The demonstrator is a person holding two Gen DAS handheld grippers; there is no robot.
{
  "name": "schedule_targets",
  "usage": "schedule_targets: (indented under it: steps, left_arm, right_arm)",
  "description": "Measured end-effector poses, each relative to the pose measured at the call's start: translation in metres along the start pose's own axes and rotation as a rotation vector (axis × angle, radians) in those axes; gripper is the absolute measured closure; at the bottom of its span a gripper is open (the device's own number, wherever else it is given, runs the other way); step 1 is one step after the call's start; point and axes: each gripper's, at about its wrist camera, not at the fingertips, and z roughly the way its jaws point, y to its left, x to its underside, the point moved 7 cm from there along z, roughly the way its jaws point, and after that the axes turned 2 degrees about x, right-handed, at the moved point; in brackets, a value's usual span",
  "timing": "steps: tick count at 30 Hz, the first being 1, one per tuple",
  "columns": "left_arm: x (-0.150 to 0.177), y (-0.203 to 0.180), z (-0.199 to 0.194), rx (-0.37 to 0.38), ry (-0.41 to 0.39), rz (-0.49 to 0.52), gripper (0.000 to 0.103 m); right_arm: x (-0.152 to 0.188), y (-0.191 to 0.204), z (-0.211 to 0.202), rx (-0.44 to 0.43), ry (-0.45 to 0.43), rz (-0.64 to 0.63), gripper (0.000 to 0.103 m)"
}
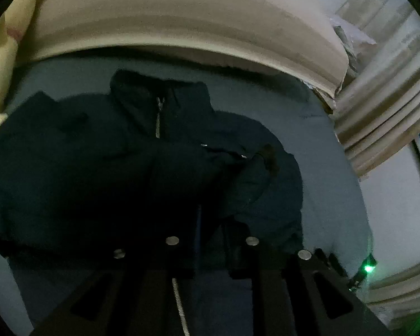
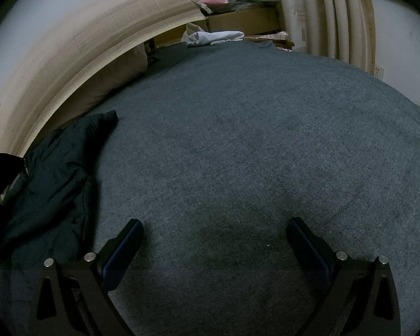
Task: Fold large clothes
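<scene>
A dark puffy jacket [image 1: 103,168] lies front-up on the grey-blue bed cover [image 1: 330,184], collar far, zipper [image 1: 158,117] closed. One sleeve is folded across its chest, with the cuff [image 1: 268,156] at the right. My left gripper [image 1: 210,229] hangs low over the jacket's lower half. A narrow gap shows between its dark fingers, and I see no fabric pinched there. In the right wrist view only the jacket's edge [image 2: 50,173] shows at the left. My right gripper [image 2: 215,222] stands wide open over bare bed cover [image 2: 238,140], holding nothing.
A beige woven mat [image 2: 78,64] leans along the wall behind the bed. Pale curtains [image 1: 383,117] hang at the right. At the bed's far end lie a white folded cloth [image 2: 215,37], cardboard boxes [image 2: 238,19] and piled bags. A green light [image 1: 366,267] glows at the right.
</scene>
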Motion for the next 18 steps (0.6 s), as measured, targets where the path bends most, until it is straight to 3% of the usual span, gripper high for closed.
schedule_targets:
  steps: [6,8,9,11,12,13,15,18]
  left_arm:
    - [0.013,0.003,0.007,-0.022,0.063,-0.003,0.079]
    - [0.013,0.005,0.006,-0.008,0.056,-0.013,0.078]
    - [0.013,0.005,0.004,-0.009,0.047,0.000,0.074]
    - [0.012,0.001,0.003,-0.005,0.031,0.040,0.057]
    - [0.013,-0.004,0.001,0.035,0.022,0.040,0.019]
    - [0.013,-0.006,0.000,0.069,0.015,0.031,0.001]
    - [0.013,-0.015,-0.011,0.157,-0.003,0.029,0.001]
    - [0.005,-0.011,-0.039,0.169,-0.098,0.014,0.001]
  right_arm:
    - [-0.002,0.000,-0.001,-0.002,0.012,0.003,0.000]
    - [-0.011,-0.003,-0.011,-0.010,0.020,0.045,0.009]
    - [-0.022,-0.002,-0.026,-0.055,0.006,0.102,0.012]
    - [-0.049,0.015,-0.061,-0.167,-0.059,0.150,0.012]
    - [-0.064,0.033,-0.080,-0.220,-0.095,0.121,0.012]
    - [-0.073,0.049,-0.091,-0.248,-0.112,0.079,0.012]
    - [-0.085,0.088,-0.110,-0.307,-0.128,-0.021,0.011]
    - [-0.079,0.117,-0.109,-0.381,-0.057,-0.017,0.011]
